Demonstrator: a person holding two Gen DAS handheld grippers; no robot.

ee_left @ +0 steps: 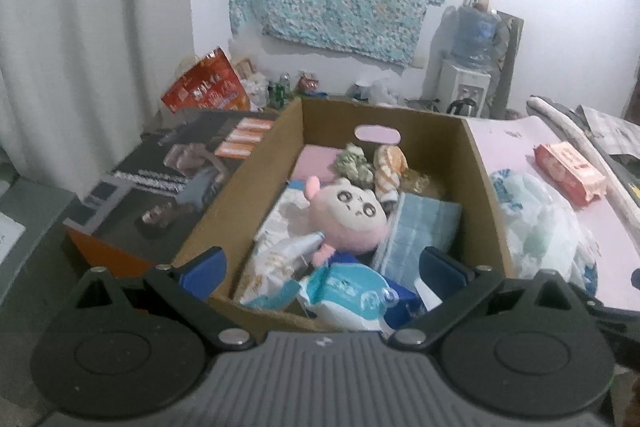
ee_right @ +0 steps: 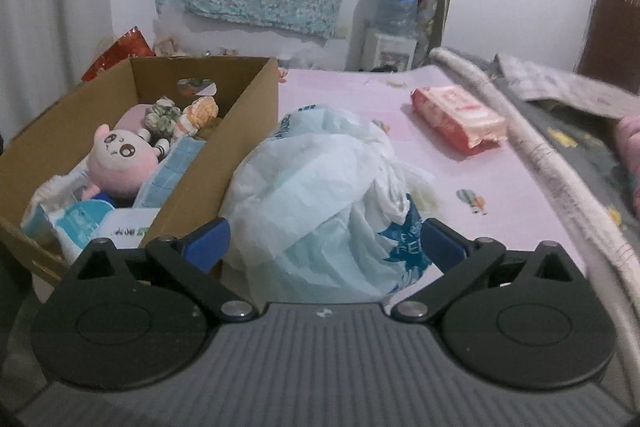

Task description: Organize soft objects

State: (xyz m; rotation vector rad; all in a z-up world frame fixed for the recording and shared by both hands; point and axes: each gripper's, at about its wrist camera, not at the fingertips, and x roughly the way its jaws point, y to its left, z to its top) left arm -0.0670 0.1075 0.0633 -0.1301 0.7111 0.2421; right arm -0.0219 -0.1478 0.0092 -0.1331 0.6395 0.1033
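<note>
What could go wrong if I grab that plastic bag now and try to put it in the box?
1. The crumpled plastic bag is thin and bulky, so the open right hand-held gripper may pinch only a loose fold and let it slip or tear.
2. The cardboard box already looks crowded around the pink plush toy, so the bag may not fit or may spill out.
3. The bag rests against the box wall; dragging it could shove the box.
</note>
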